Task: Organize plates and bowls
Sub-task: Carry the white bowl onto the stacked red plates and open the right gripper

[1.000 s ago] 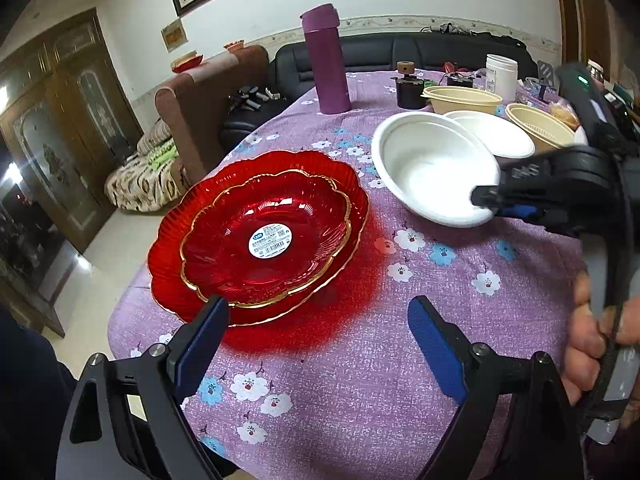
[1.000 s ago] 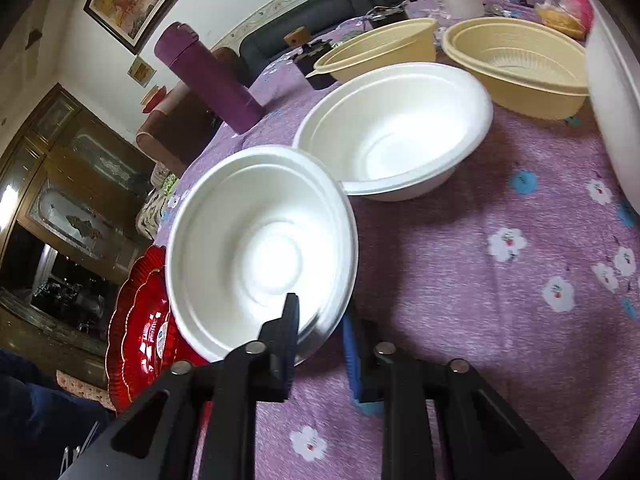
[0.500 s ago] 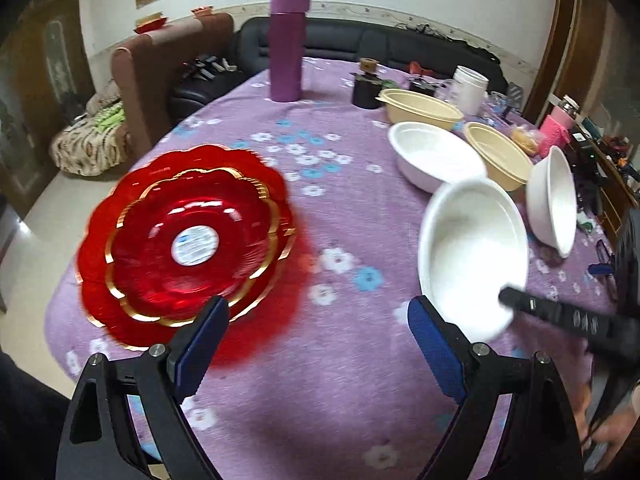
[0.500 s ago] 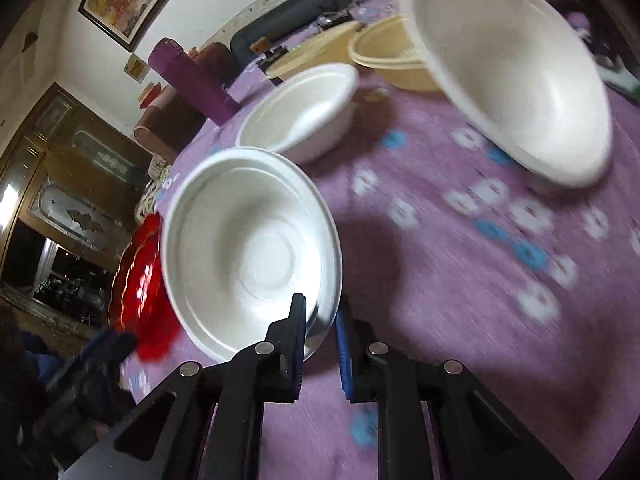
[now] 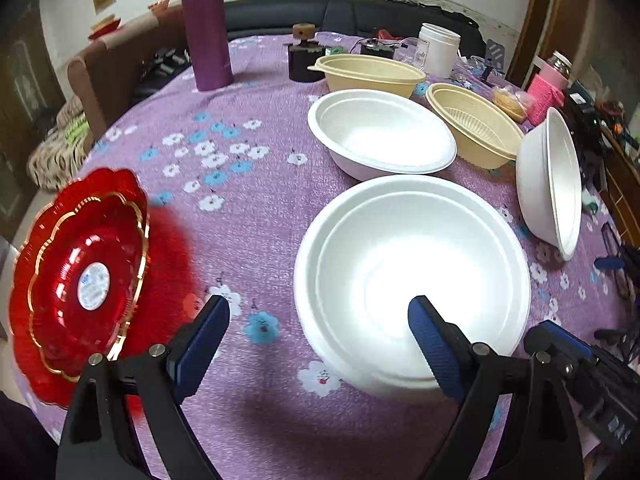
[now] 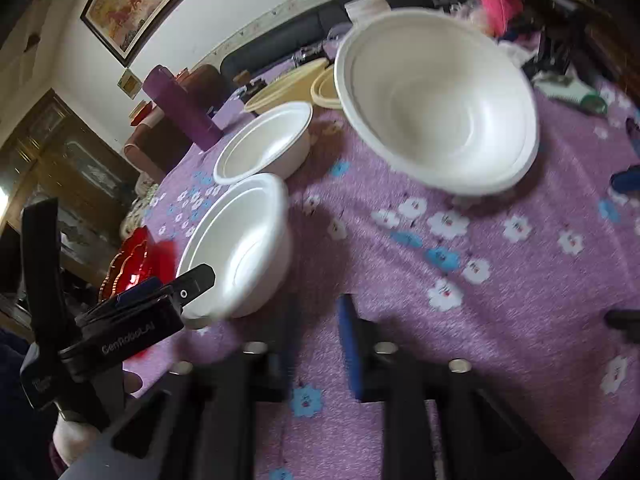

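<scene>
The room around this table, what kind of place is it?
Most likely a home living or dining room: a black sofa behind the table, a framed painting on the wall, and a floral purple tablecloth set with bowls.

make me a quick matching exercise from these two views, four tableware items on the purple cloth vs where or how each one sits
Things:
1. red plates
2. nearest white bowl
3. tilted white bowl
4. purple bottle

Places or states:
A. leaning on its side at the right edge
B. upright at the far left of the table
C. stacked at the near left edge
D. flat on the cloth before the left gripper

Pairs: 1-C, 2-D, 3-A, 4-B
</scene>
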`<state>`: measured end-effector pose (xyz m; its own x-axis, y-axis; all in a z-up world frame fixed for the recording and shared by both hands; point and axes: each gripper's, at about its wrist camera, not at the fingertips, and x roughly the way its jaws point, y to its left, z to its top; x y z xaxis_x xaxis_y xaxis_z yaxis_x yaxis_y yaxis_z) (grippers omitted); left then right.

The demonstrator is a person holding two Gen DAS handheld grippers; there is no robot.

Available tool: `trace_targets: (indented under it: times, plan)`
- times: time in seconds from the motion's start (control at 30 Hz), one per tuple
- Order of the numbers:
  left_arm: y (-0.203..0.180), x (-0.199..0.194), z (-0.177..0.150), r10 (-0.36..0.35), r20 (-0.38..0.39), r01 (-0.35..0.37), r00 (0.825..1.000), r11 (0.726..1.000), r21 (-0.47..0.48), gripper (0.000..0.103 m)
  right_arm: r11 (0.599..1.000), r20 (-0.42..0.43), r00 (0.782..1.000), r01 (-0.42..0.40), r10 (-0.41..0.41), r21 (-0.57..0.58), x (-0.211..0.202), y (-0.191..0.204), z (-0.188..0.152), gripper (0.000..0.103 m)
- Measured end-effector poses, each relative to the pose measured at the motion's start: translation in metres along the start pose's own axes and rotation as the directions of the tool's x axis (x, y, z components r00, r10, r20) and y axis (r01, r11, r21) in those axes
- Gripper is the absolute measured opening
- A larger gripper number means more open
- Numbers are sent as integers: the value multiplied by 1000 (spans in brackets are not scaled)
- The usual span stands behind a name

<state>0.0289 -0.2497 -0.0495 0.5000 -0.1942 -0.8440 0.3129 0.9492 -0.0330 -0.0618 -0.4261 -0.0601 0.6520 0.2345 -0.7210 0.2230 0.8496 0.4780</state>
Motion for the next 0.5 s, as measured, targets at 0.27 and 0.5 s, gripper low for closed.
trace_targets:
  times: [0.27, 0.5]
  plan:
    - [14, 16, 1, -64, -58, 59, 996, 994, -94, 90, 999, 67, 998, -17, 13, 49, -3, -7, 11, 59]
    - [8, 27, 3, -88, -69, 82, 994, 993, -81, 62, 999, 22, 999, -32, 31, 30, 24, 2, 16, 57]
